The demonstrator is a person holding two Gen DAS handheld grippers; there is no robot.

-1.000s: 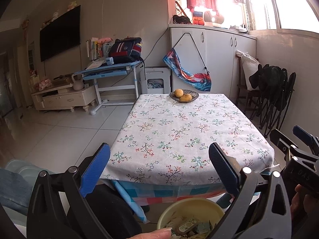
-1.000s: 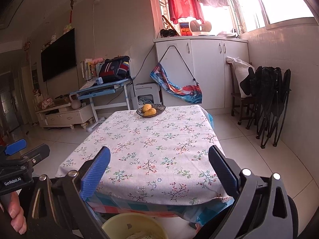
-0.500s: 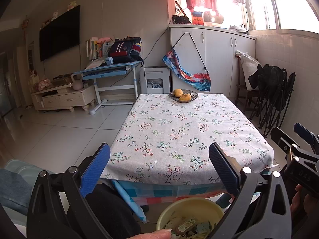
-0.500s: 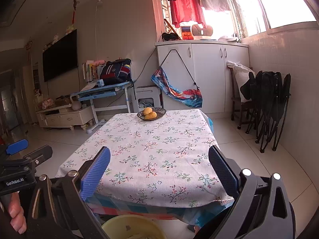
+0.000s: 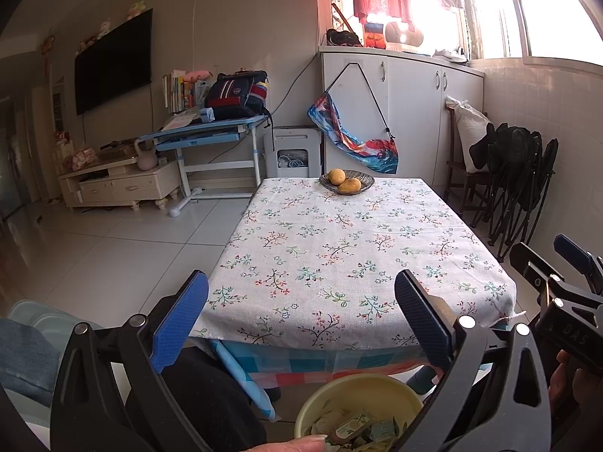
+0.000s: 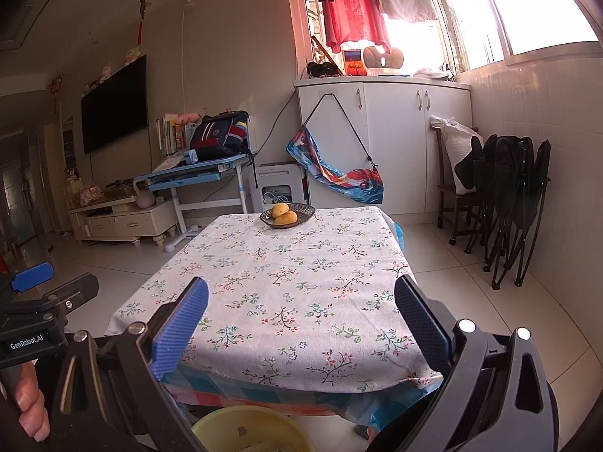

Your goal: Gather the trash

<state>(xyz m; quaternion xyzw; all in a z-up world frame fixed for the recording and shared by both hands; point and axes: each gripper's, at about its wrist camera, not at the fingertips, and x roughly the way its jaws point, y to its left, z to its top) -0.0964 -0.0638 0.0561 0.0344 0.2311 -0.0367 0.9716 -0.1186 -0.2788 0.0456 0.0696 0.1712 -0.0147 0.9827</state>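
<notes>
Hovering side by side at the near edge of the table [image 5: 339, 263] with its flower-printed cloth, the left tool [image 5: 301, 324] and right tool [image 6: 301, 324] both stand spread wide, grasping nothing. Below them, a pale yellow round plastic bin [image 5: 361, 395] holds crumpled wrappers and paper scraps [image 5: 358, 425]. At the table's far end sits a dark shallow bowl [image 5: 346, 182] carrying 2 yellow fruits [image 5: 343, 180].

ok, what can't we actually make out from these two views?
- Yellow bin: left wrist view, lower part cut by the frame edge and the left tool; wrappers inside too small to identify.
- Same bin, right wrist view: only the rim shows, behind the right tool.
- Floor under the table: hidden by the cloth.
</notes>
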